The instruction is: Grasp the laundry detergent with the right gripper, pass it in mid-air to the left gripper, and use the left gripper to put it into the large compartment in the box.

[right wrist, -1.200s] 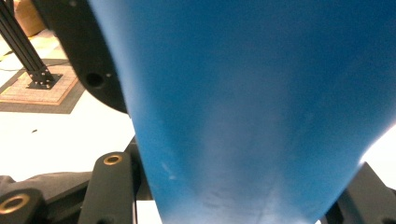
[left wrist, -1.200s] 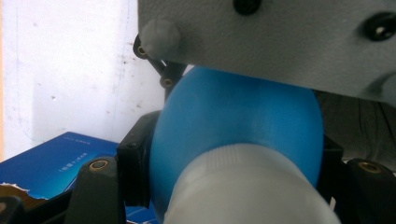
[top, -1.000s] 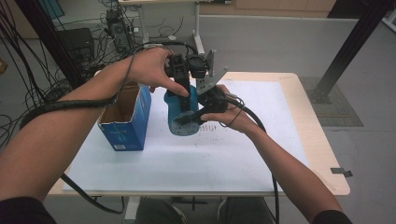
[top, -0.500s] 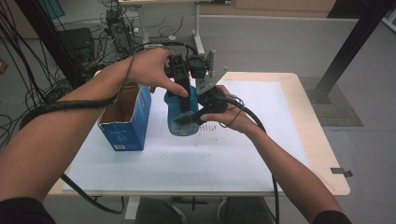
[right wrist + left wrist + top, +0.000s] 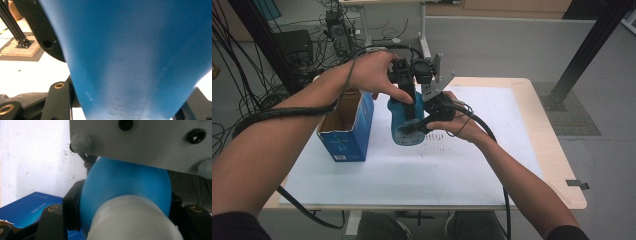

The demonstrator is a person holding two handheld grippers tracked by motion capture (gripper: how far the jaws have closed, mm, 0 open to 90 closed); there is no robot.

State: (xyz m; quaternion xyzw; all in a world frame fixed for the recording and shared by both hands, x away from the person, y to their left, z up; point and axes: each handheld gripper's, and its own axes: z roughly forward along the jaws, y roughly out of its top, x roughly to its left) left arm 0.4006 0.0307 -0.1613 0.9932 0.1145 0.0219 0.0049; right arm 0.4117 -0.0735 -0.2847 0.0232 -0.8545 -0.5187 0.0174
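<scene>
Bottle: one blue bottle (image 5: pixel 404 122) with a white cap (image 5: pixel 135 220), at the middle of the high view, held over the white table sheet just right of the box; in the left gripper view its blue shoulder and white cap sit at the lower middle, and in the right gripper view its blue body runs down the centre.
Bottle contents: cannot tell; the cap is on.
Left gripper: one left gripper (image 5: pixel 408 102), upper middle of the high view, coming down on the bottle's top end; its jaws are pinched on the bottle near the cap, one black jaw on each side of the blue shoulder in the left gripper view.
Right gripper: one right gripper (image 5: pixel 417 126), just right of centre in the high view, lying across the bottle's lower part; its jaws are clamped on the blue body, which fills the gap between them in the right gripper view.
Box: one blue cardboard box (image 5: pixel 346 131), left of centre in the high view, standing on the table with its top flaps open; nothing can be made out inside beyond brown inner walls.
Table: one light wooden table (image 5: pixel 557 165) with a white sheet over most of it.
</scene>
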